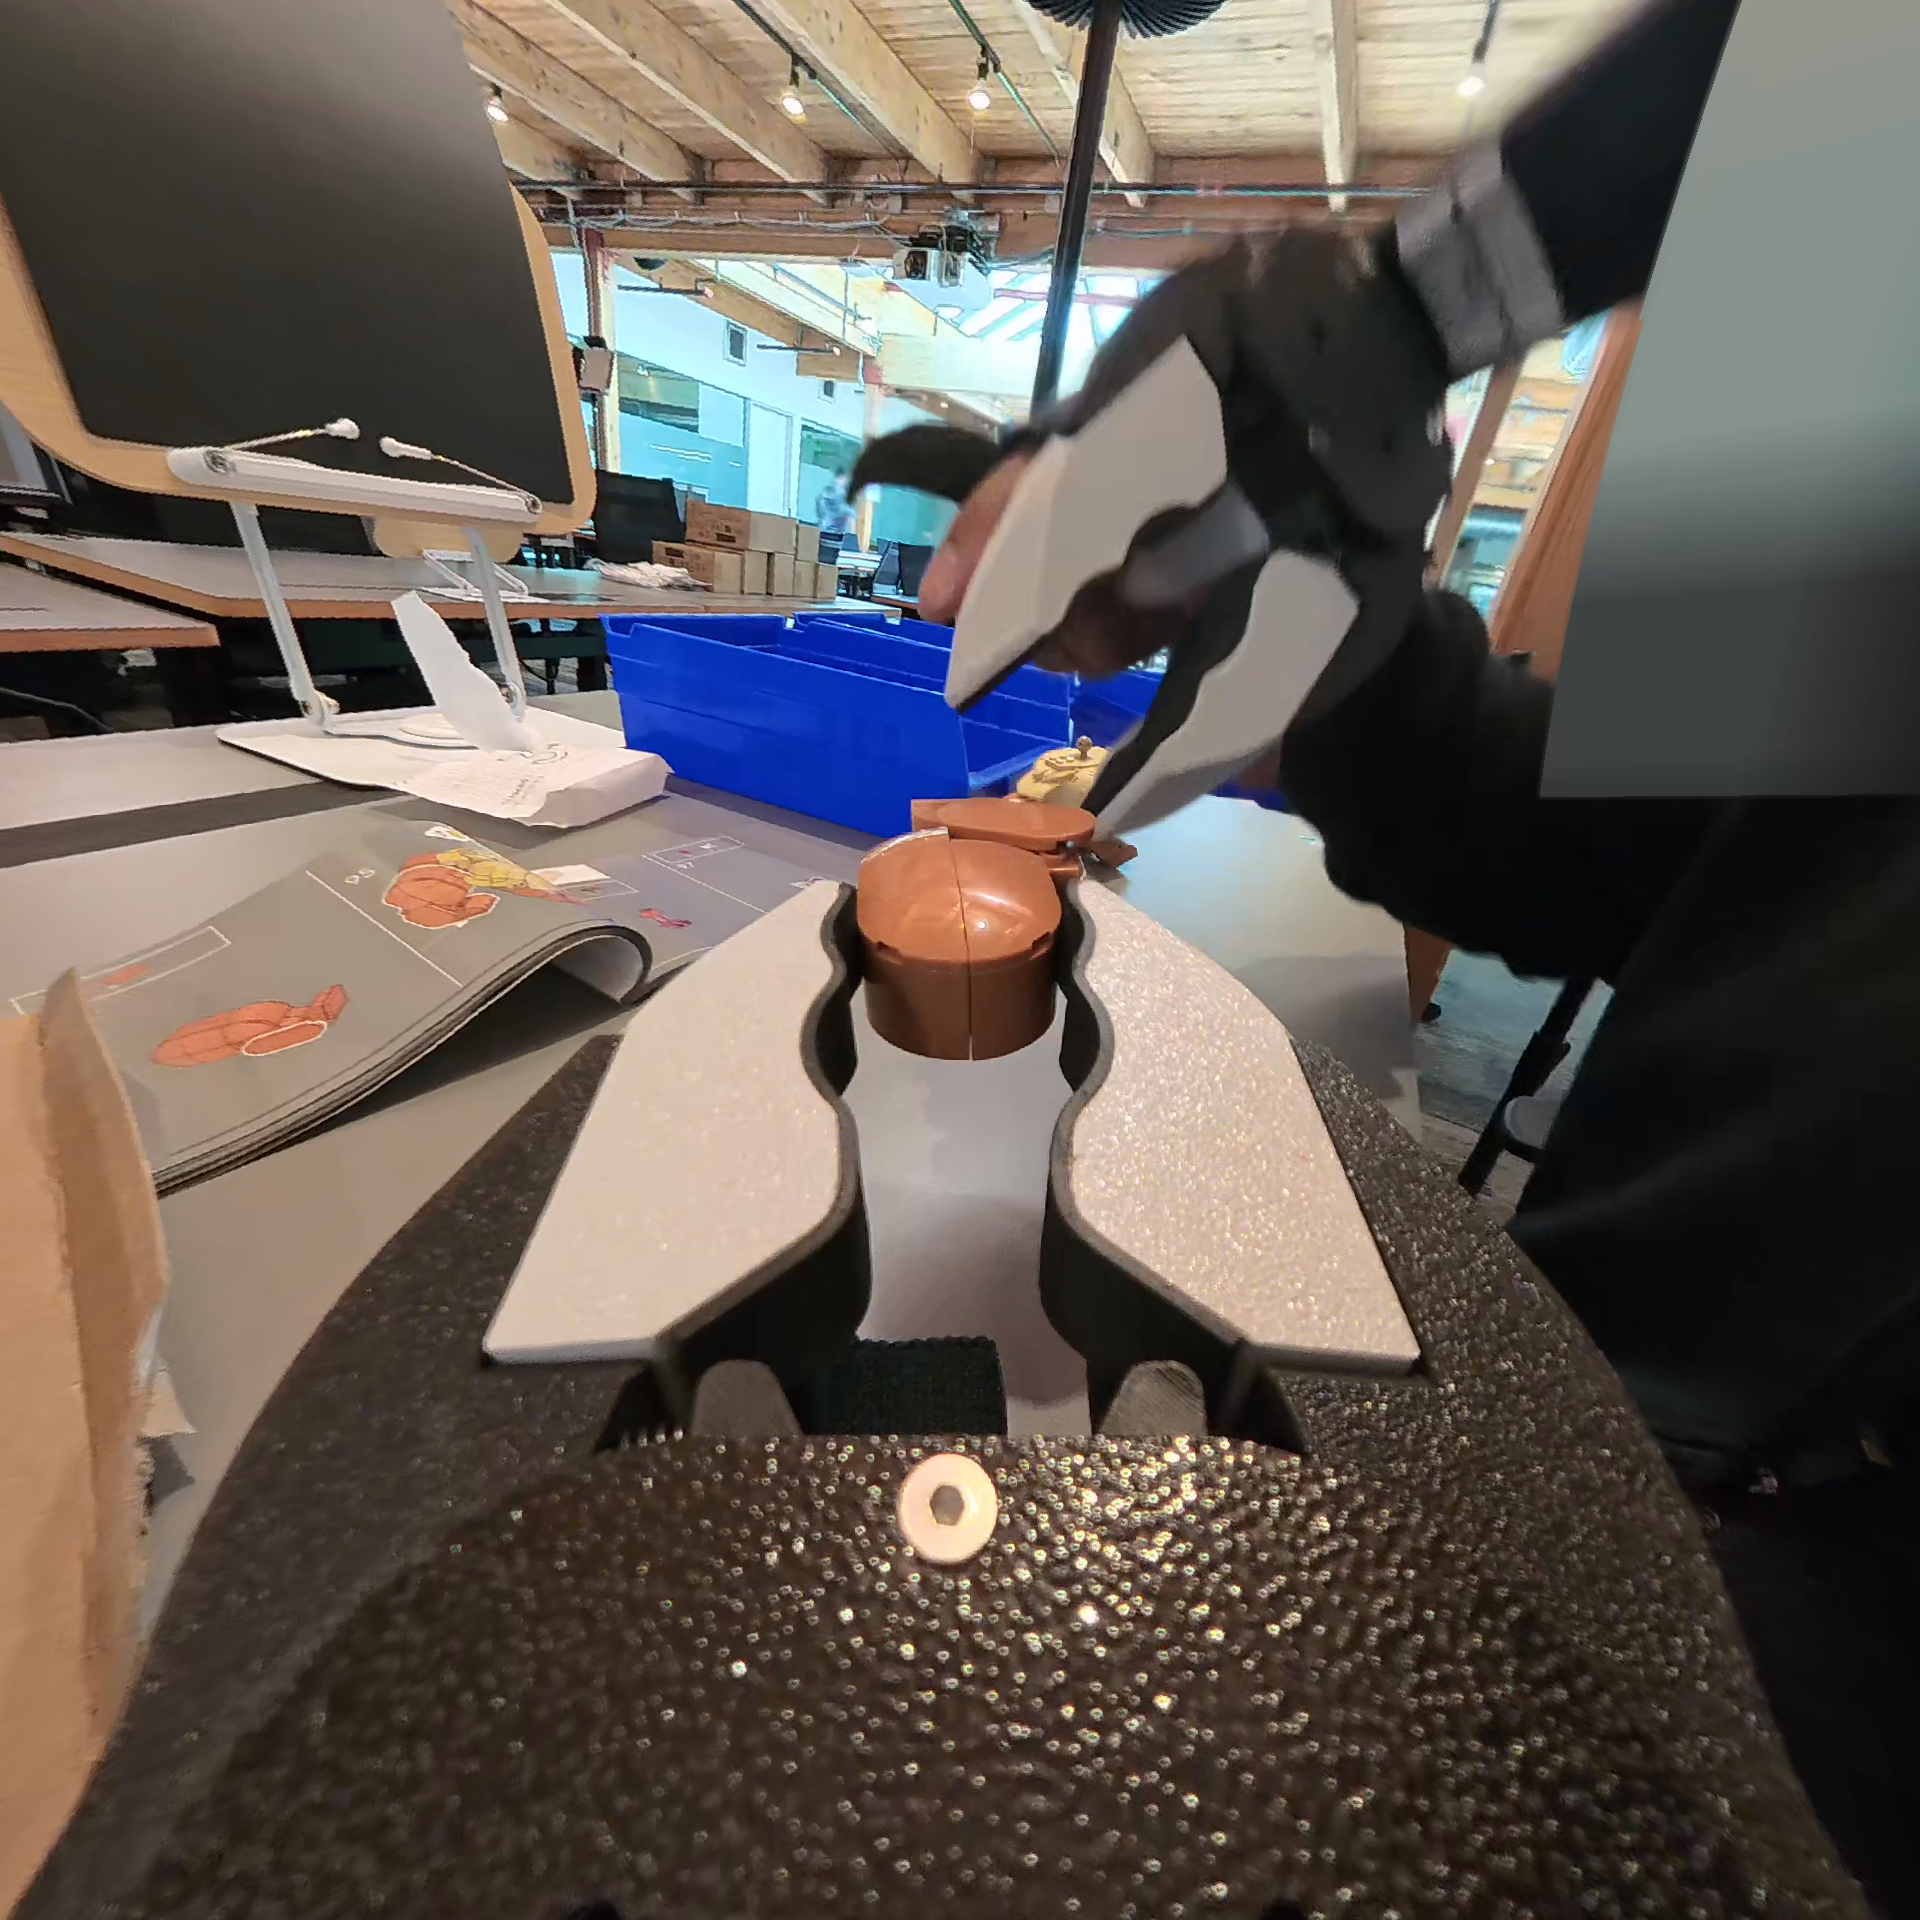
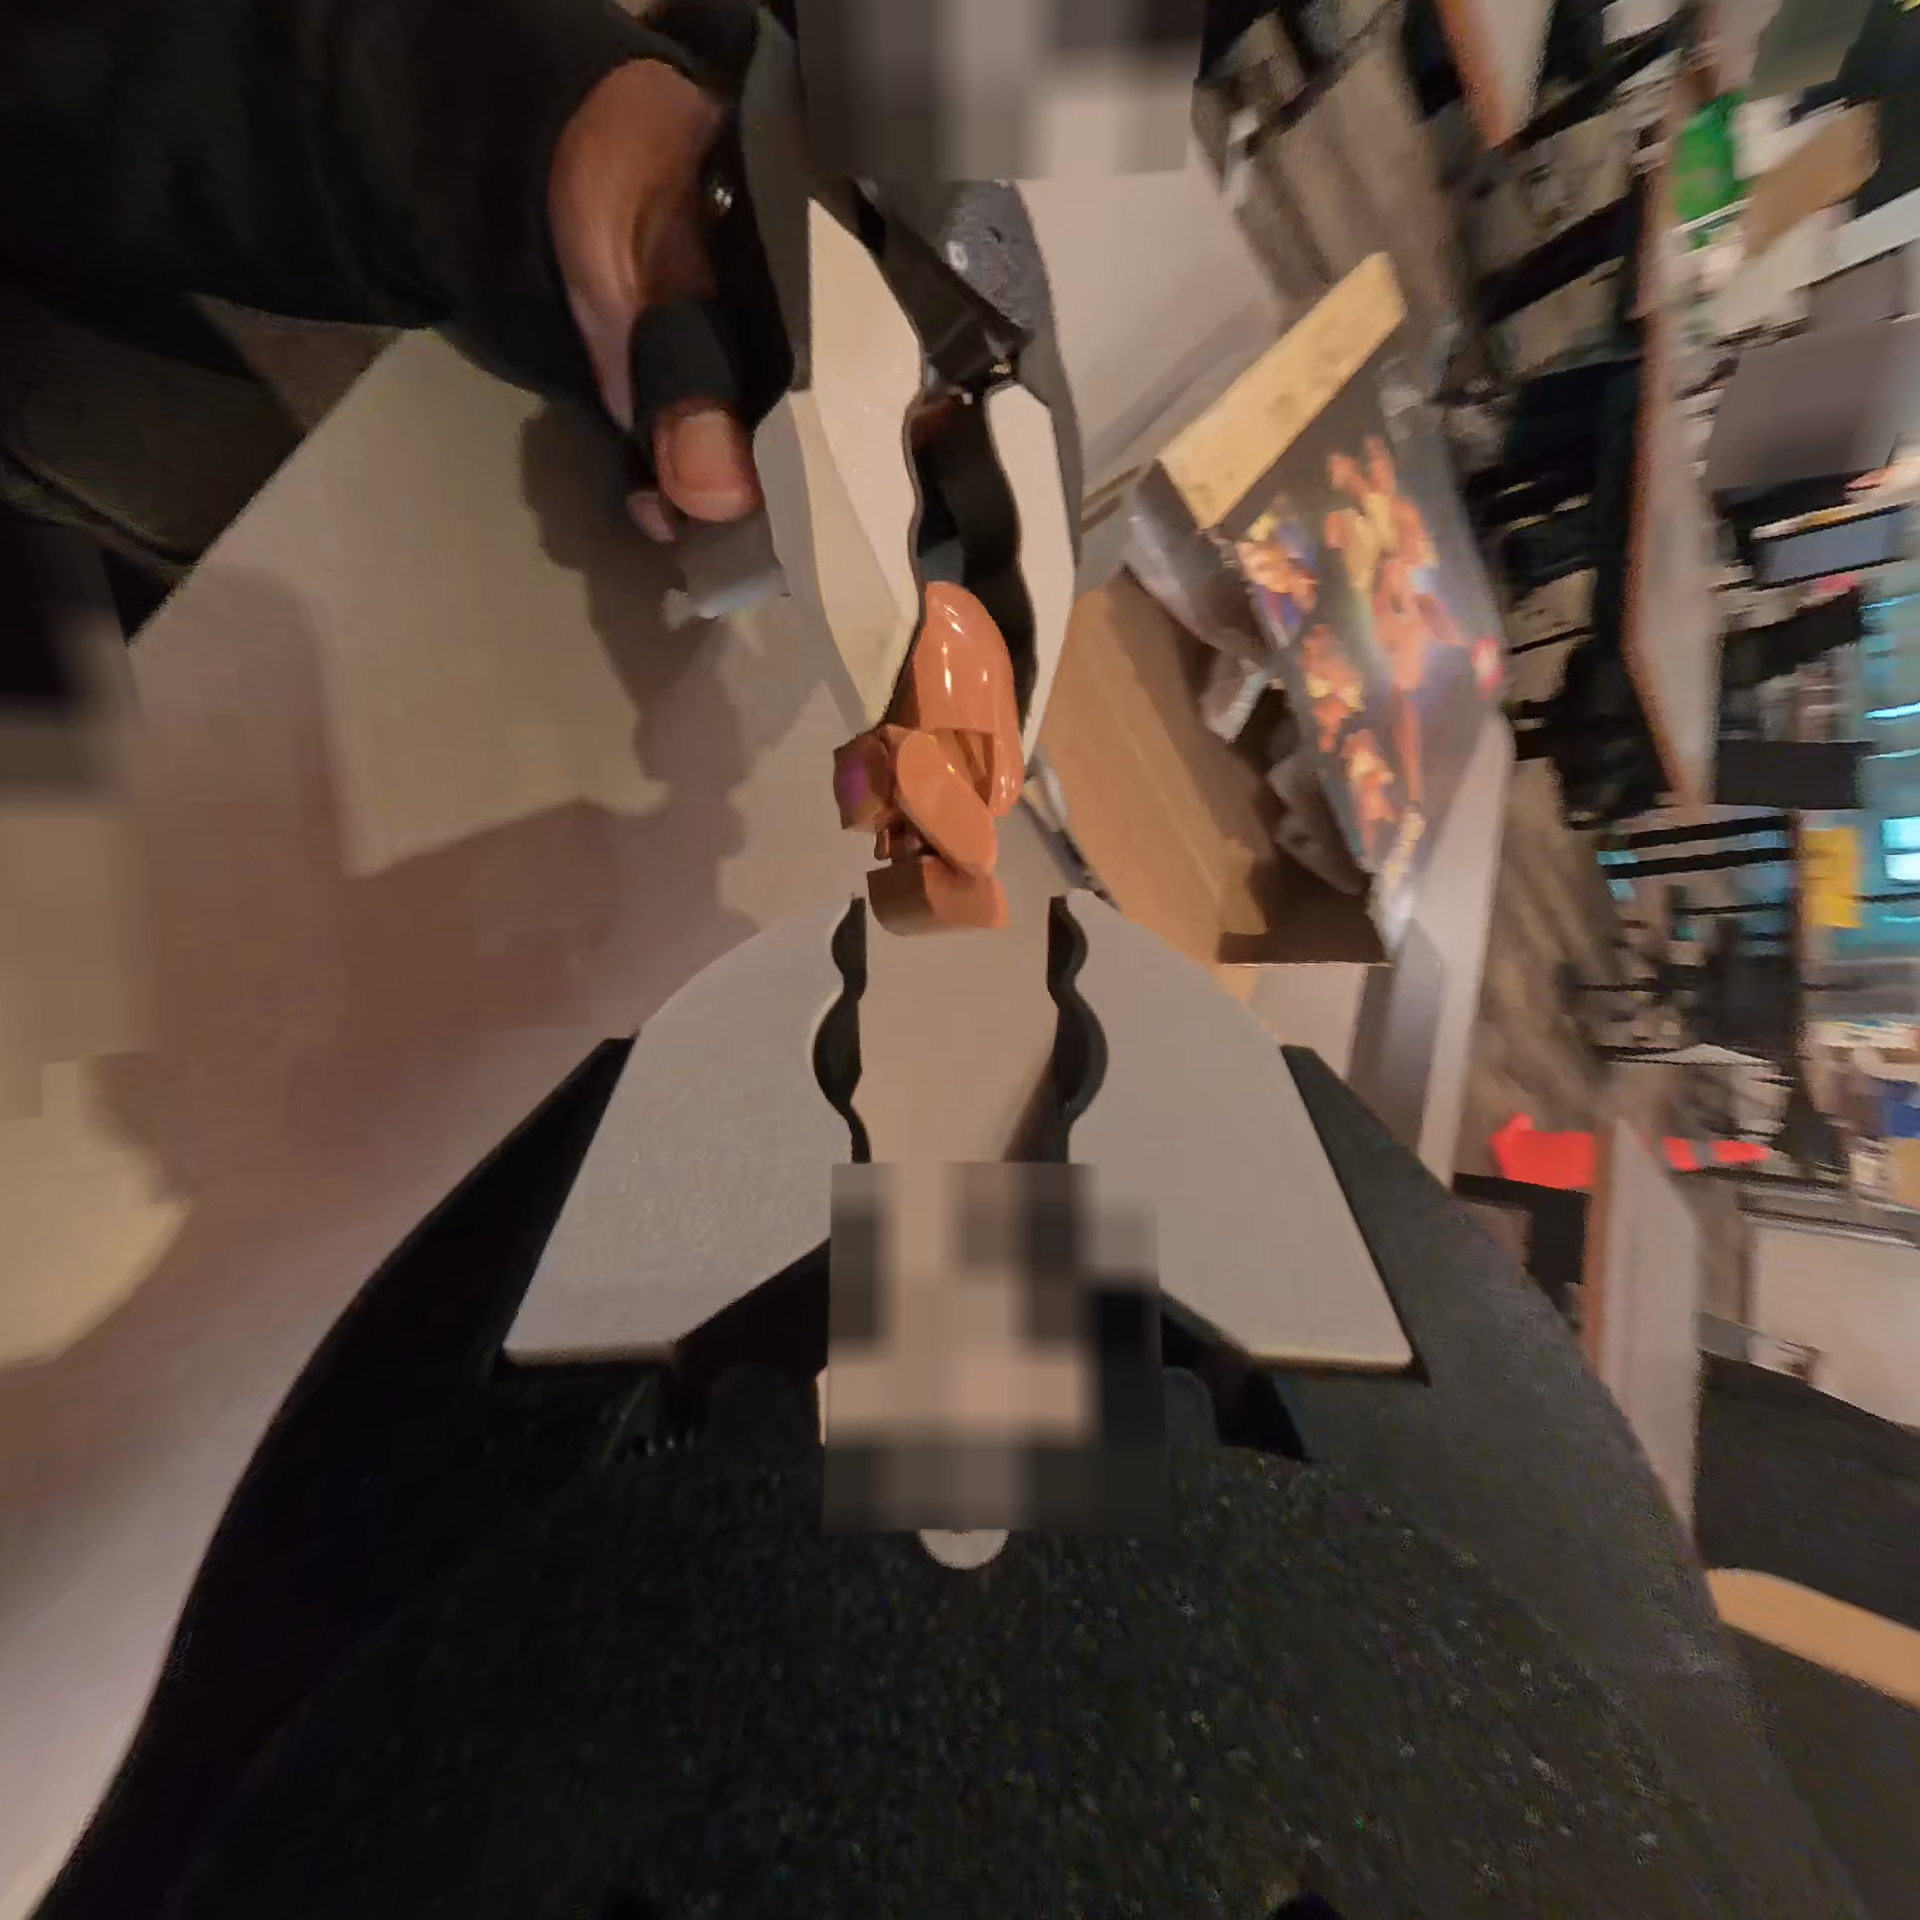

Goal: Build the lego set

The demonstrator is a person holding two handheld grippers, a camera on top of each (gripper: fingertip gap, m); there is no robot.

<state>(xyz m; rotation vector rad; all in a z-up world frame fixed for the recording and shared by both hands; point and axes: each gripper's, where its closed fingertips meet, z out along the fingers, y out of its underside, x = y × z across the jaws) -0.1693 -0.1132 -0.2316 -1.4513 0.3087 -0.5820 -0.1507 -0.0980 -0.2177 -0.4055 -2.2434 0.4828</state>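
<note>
Firmly clamped, the left claw (image 1: 961, 966) grips the rounded barrel of a brown brick-built figure piece (image 1: 961, 956), both pads pressed to its sides. Beyond the piece, the right claw (image 2: 956, 935) stands apart with its tips just at the piece's small flat end, pads not pressing. The piece looks light, rigid and glossy, likely slippery, its jointed end likely to pop off; the barrel is the safest hold. Left of the piece an instruction booklet (image 1: 343, 956) lies on the bench (image 1: 1226, 935), blue bins (image 1: 790, 707) behind.

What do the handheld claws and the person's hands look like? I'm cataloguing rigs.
Each claw has two flat pale-grey fingers with wavy black inner pads, on a black pebbled body with a silver screw. The person wears black sleeves and black fingerless gloves.
</note>
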